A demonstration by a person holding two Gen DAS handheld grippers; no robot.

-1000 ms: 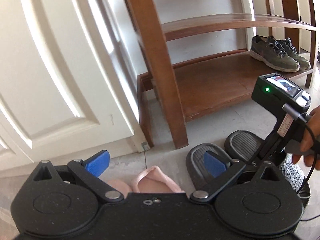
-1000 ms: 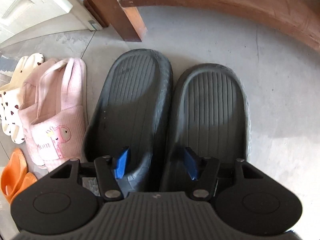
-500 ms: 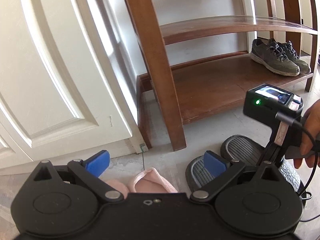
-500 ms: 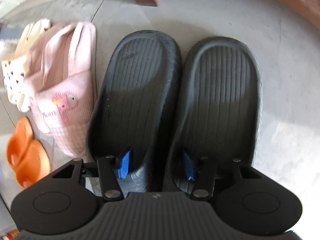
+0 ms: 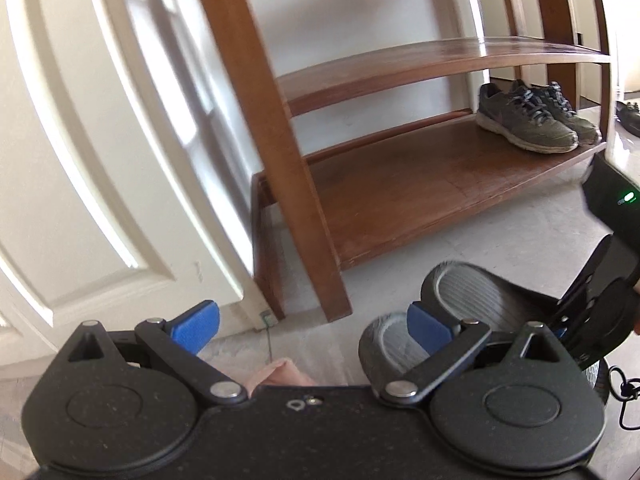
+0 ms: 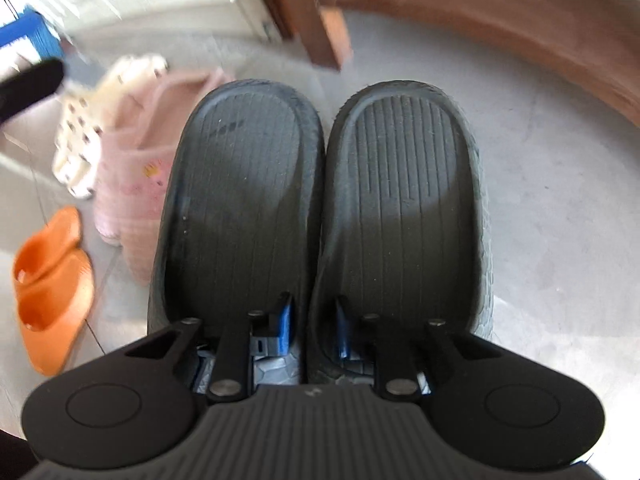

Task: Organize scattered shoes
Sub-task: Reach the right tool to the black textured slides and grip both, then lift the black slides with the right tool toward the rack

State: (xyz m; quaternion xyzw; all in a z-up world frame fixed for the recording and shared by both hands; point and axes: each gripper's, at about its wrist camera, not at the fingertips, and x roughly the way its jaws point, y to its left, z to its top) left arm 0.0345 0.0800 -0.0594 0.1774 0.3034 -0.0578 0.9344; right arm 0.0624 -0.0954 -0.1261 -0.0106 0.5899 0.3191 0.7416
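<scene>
On the floor, two black slippers [image 6: 320,208] side by side, right tool [image 6: 312,328] closing, pinching both inner walls, left tool [image 5: 308,324] wide, empty, two grey sneakers [image 5: 532,116] shelved.

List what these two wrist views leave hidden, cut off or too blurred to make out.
- Pink slipper, left view: only its tip shows above the left gripper body.
- Black slippers, right view: fronts hidden behind the right gripper, whose jaws are closing.
- Spotted slipper, right view: motion-blurred.
- Shoe past the rack, left view: cut off.
</scene>
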